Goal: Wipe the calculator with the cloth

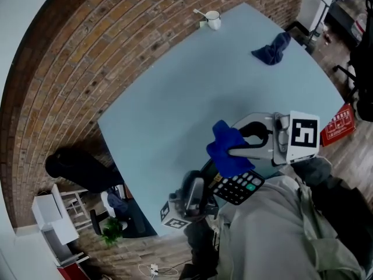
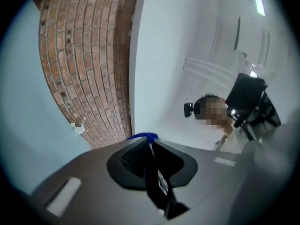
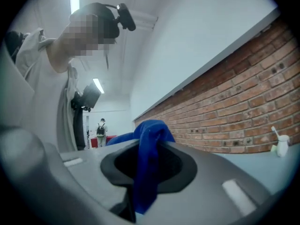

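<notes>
Pale blue table (image 1: 175, 98) filled most of my head view, with a brick wall (image 1: 87, 45) along its left side. A white mug (image 1: 213, 20) stood at the far corner, and a darker cloth (image 1: 273, 48) lay crumpled well apart from it on the right.

At the near edge I had both tools up off the surface. The left gripper (image 1: 210, 186) had its jaws clamped on the calculator (image 1: 238, 186), which showed edge-on as a thin dark slab (image 2: 155, 178) pinched between them.

The right gripper (image 1: 236, 150) had its jaws closed on the blue cloth (image 1: 224, 156). A fold (image 3: 149, 144) bunched over the tips and hung down between them. From above, that cloth overlapped the calculator's far corner. I could not tell if they touched.
</notes>
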Tool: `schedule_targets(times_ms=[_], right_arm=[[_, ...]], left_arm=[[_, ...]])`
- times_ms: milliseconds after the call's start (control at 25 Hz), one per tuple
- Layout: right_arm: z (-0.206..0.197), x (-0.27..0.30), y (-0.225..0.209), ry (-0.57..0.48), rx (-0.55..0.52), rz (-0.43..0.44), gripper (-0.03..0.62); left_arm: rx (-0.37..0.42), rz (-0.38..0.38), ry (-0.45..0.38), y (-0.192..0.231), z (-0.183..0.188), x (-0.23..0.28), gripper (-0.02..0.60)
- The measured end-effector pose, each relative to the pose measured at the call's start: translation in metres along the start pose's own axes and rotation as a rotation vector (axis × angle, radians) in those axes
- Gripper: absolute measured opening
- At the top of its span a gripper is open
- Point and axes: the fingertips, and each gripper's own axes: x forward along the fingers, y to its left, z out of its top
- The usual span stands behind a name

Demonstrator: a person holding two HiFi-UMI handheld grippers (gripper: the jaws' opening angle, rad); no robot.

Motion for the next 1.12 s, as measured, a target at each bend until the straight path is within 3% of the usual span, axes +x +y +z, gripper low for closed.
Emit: schedule_targets(times_ms=[120, 280, 400, 520, 680, 760, 840, 920, 1000, 1120], right_arm=[[-0.003, 0.003, -0.017, -0.014, -0.033, -0.037, 0.082], [-0.026, -0.011, -0.001, 0.067, -0.001, 0.022, 0.081], [-0.039, -0.021, 0.005, 0.149, -0.002, -0.017, 0.081], [-0.037, -0.021, -0.009, 0.230, -0.085, -0.122, 0.081], [-0.023, -0.010, -0.014, 0.349, -0.254, -0.219, 0.081], [-0.022, 0.002, -0.002, 0.416, -0.350, -0.219, 0.081], [-0.024, 0.017, 0.020, 0.463, -0.423, -0.165, 0.081], [-0.028, 0.026, 0.030, 0.498, -0.472, -0.140, 0.081], [-0.030, 0.023, 0.019, 0.495, -0.460, -0.156, 0.081], [-0.030, 0.011, -0.013, 0.327, -0.297, -0.198, 0.081]], left_arm=[[0.066, 0.040, 0.027, 0.003, -0.011, 0.002, 0.037], [0.116, 0.077, 0.014, 0.004, -0.003, -0.002, 0.037], [0.289, 0.094, 0.154, -0.004, -0.009, 0.010, 0.037], [0.476, 0.112, 0.261, -0.013, -0.014, 0.024, 0.037], [0.618, 0.150, 0.312, -0.015, -0.013, 0.030, 0.037], [0.694, 0.169, 0.364, -0.015, -0.017, 0.032, 0.037], [0.768, 0.176, 0.438, -0.015, -0.027, 0.034, 0.037], [0.789, 0.184, 0.470, -0.013, -0.034, 0.032, 0.037], [0.758, 0.195, 0.447, -0.011, -0.033, 0.030, 0.037], [0.685, 0.208, 0.368, -0.008, -0.024, 0.023, 0.037]])
